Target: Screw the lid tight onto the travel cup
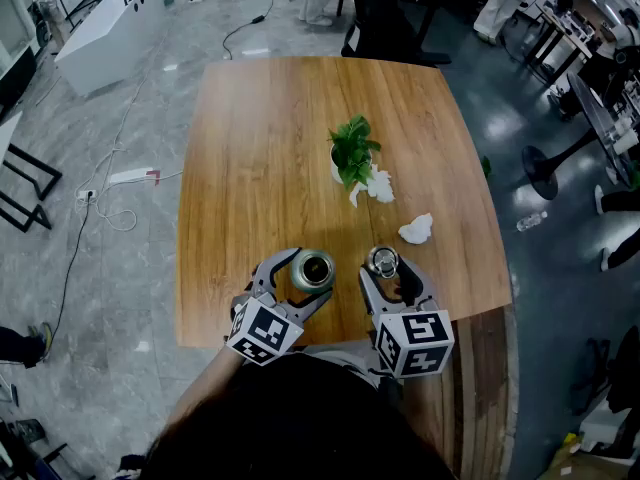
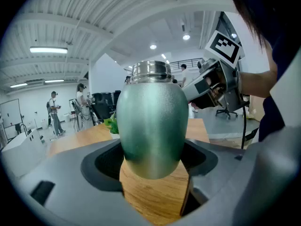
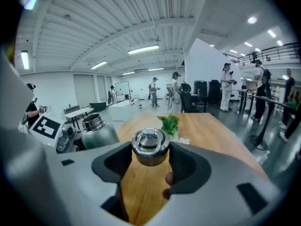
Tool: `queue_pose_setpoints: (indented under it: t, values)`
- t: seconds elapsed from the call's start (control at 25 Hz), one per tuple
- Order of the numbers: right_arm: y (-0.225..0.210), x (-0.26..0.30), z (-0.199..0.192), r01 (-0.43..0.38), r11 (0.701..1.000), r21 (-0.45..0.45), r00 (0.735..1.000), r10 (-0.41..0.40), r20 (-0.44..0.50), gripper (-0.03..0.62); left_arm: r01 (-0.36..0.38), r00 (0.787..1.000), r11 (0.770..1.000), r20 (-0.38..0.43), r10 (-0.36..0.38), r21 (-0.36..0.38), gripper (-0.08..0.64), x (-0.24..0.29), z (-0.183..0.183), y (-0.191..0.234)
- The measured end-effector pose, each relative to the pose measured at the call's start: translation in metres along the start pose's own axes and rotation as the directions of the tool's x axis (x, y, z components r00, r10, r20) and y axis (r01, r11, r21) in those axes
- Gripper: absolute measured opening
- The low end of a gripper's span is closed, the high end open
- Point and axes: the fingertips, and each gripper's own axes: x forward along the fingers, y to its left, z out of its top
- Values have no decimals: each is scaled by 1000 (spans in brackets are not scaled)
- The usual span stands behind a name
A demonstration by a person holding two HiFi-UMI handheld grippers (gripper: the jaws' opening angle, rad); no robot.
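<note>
The travel cup, green with a bare steel neck and an open mouth, sits between the jaws of my left gripper, near the table's front edge. In the left gripper view its green body fills the middle, raised off the wood, with the jaws pressed to both sides. My right gripper is shut on the round steel lid, just right of the cup. In the right gripper view the lid hangs between the jaws, handle ring on top, and the cup stands to its left.
A small potted plant stands mid-table, with crumpled white paper beside it and another crumpled piece nearer the right gripper. The wooden table ends just below both grippers. People and office furniture stand far behind.
</note>
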Motion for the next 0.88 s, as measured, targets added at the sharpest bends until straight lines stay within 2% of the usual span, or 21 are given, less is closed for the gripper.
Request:
queue_pose_setpoints:
  t: [0.32, 0.44, 0.64, 0.76, 0.88]
  values:
    - [4, 4, 1, -2, 1000, 0, 1000, 2, -6, 258, 8, 1000, 1000, -10, -8, -6, 380, -1, -3, 4]
    - [6, 6, 6, -27, 1000, 12, 999, 27, 20, 259, 7, 1000, 1000, -11, -7, -8, 380, -1, -3, 7]
    - [15, 1, 24, -151, 987, 48, 982, 144, 118, 259, 25, 1000, 1000, -17, -25, 0, 380, 1, -3, 9]
    - [20, -4, 40, -217, 976, 14, 963, 212, 166, 259, 67, 997, 998, -29, -66, 11, 380, 4, -1, 7]
    - [32, -13, 58, -300, 953, -50, 929, 303, 210, 259, 129, 990, 991, -53, -128, 22, 380, 7, 1, 0]
